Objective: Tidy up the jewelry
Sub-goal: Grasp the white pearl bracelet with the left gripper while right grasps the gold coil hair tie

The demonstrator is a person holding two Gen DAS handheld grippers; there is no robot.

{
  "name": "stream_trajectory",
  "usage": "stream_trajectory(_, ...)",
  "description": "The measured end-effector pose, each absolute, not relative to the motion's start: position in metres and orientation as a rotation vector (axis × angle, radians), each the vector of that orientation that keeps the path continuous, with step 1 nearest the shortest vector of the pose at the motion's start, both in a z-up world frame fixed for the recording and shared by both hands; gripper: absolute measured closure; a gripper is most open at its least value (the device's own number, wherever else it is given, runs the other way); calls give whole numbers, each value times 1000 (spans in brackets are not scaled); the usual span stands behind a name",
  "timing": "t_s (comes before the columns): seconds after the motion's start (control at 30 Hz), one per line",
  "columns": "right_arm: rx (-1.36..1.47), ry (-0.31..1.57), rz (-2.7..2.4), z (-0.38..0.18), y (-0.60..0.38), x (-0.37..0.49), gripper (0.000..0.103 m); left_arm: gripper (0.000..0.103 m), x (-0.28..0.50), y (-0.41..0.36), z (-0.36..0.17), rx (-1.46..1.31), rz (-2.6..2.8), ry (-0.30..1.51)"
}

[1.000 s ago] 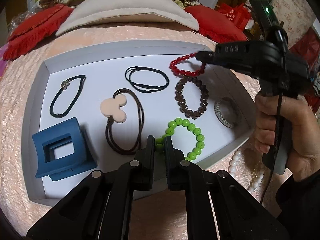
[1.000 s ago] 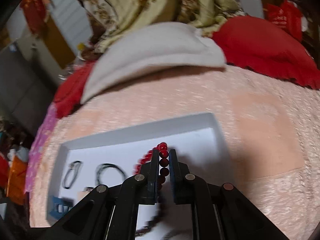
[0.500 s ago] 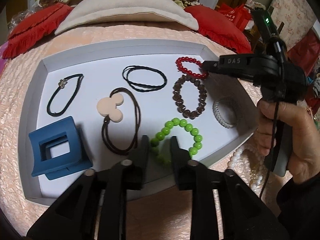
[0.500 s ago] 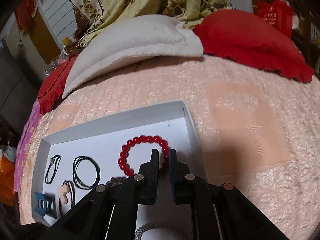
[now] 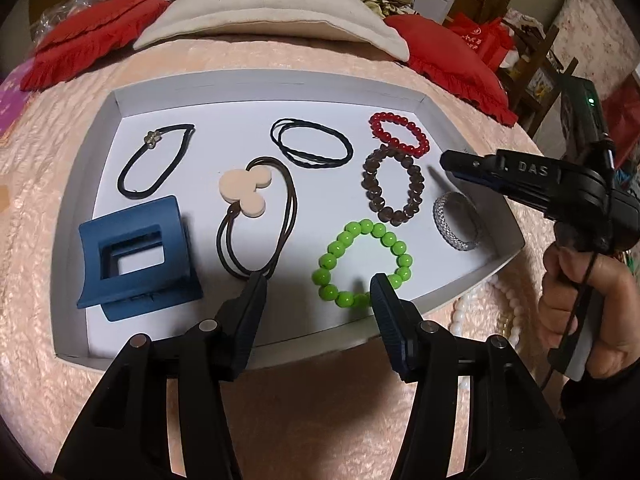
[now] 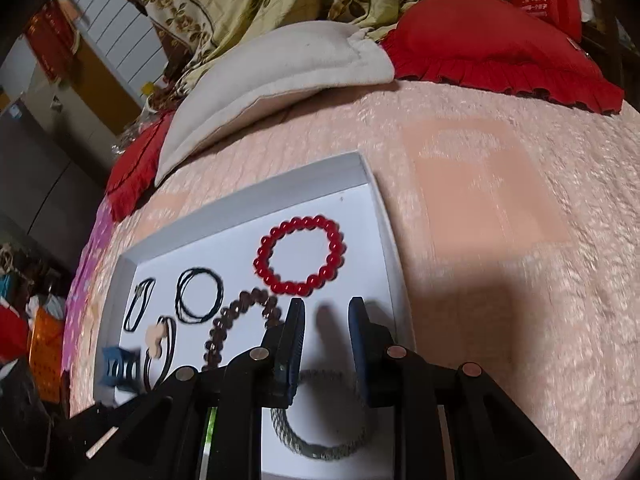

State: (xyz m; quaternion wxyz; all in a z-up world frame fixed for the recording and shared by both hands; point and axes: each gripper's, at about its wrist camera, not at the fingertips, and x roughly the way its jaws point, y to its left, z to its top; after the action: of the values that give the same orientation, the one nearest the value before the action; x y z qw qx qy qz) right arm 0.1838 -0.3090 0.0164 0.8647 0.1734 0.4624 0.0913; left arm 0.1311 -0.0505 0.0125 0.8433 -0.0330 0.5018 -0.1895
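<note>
My white tray (image 5: 472, 288) holds four bracelets: red (image 5: 399, 134), brown (image 5: 393, 185), green (image 5: 362, 262), silver (image 5: 456, 221); three hair ties; one blue claw clip (image 5: 134, 256). My left gripper (image 5: 318, 286) and right gripper (image 6: 325, 312) have just been opening, nothing between their jaws.

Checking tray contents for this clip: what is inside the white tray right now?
The white tray holds red, brown and green bead bracelets, a silver mesh bangle, three hair ties, and a blue claw clip. The near strip is hidden behind the left gripper.
</note>
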Motion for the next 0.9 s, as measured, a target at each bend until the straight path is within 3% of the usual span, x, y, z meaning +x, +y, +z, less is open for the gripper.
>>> stream_trajectory(0.23, 323, 899, 218, 29, -318, 155, 79, 47, 129, -51, 16, -50, -367, 1032)
stream_trajectory(0.57, 296, 774, 128, 53, -362, 56, 73, 45, 82, -48, 50, -67, -387, 827)
stream_trajectory(0.9, 252, 858, 192, 31, -353, 15, 73, 45, 44, -106, 24, 39, -574, 937)
